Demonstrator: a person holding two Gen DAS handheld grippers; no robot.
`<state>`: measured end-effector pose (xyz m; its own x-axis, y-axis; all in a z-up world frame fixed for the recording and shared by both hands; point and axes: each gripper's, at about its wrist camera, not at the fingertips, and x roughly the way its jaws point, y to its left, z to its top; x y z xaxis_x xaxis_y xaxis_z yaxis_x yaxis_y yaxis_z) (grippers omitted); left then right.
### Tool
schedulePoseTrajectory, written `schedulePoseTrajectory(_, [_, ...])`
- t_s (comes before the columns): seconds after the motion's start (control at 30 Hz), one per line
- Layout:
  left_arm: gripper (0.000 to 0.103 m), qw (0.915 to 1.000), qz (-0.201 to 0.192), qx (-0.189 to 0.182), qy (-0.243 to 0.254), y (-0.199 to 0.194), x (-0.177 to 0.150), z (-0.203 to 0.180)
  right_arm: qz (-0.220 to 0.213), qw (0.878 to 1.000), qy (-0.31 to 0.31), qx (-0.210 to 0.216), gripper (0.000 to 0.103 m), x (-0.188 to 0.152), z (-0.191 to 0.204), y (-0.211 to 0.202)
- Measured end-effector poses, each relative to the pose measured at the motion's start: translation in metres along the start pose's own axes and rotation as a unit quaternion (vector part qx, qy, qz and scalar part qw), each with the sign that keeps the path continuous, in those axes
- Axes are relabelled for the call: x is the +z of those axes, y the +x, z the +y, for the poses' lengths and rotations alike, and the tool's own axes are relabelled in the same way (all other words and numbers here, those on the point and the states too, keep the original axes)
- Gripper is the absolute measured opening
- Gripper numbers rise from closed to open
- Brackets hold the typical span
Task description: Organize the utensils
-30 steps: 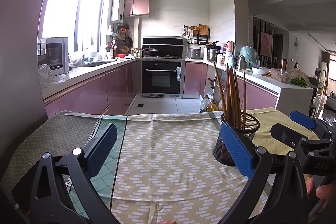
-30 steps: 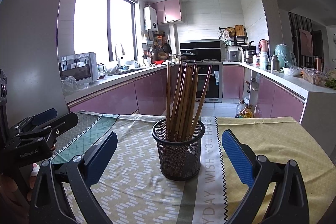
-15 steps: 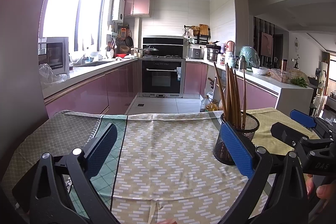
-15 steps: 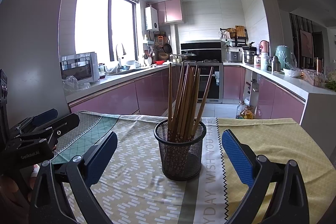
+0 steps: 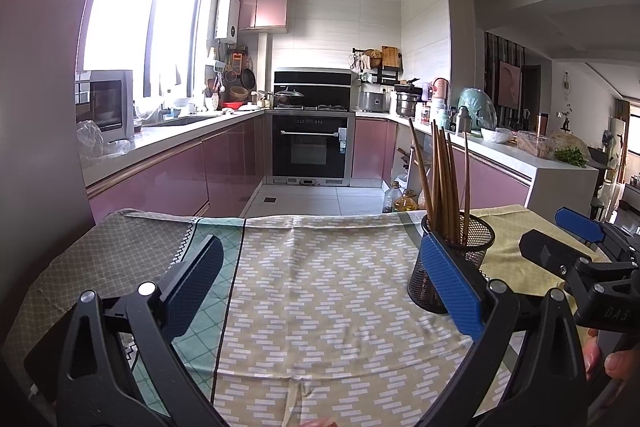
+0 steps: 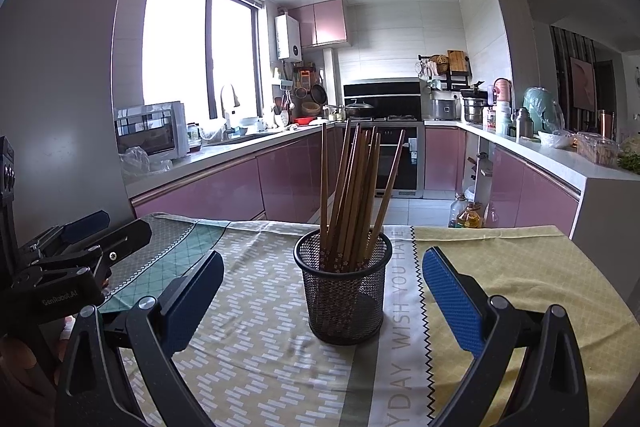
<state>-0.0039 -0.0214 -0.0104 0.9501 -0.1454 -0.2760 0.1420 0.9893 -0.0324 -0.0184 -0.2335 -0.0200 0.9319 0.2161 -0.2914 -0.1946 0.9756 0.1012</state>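
Black wire-mesh holder (image 6: 344, 291); smooth brown wooden chopsticks (image 6: 352, 195); matt printed cloth (image 6: 256, 347); glossy pink cabinet fronts (image 6: 224, 191).

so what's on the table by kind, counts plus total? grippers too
Mesh cup: 1
Chopsticks, bundled in the cup: too overlapped to count singly, taken as 1 bundle
Tablecloth: 1
Grippers: 2, left and right, both open and empty
Total: 5
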Motion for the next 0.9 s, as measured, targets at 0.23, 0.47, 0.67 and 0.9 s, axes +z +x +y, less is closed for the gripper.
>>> schedulePoseTrajectory(0.23, [0.097,1.0000,0.003,0.001,0.000,-0.0016,-0.0006,0.0012,0.000,1.000,0.000,0.001,0.096,-0.0021,0.0006,-0.0010])
schedulePoseTrajectory(0.47, [0.097,1.0000,0.006,0.004,-0.001,-0.0032,-0.0006,0.0010,-0.001,1.000,0.001,-0.001,0.096,-0.0027,0.0001,-0.0021])
schedulePoseTrajectory(0.67, [0.097,1.0000,0.006,0.004,-0.001,-0.0032,-0.0005,0.0009,-0.001,1.000,0.001,0.000,0.096,-0.0030,-0.0004,-0.0025])
schedulePoseTrajectory(0.9, [0.097,1.0000,0.006,0.004,-0.001,-0.0035,-0.0006,0.0010,0.000,1.000,0.001,0.000,0.096,-0.0030,-0.0004,-0.0025])
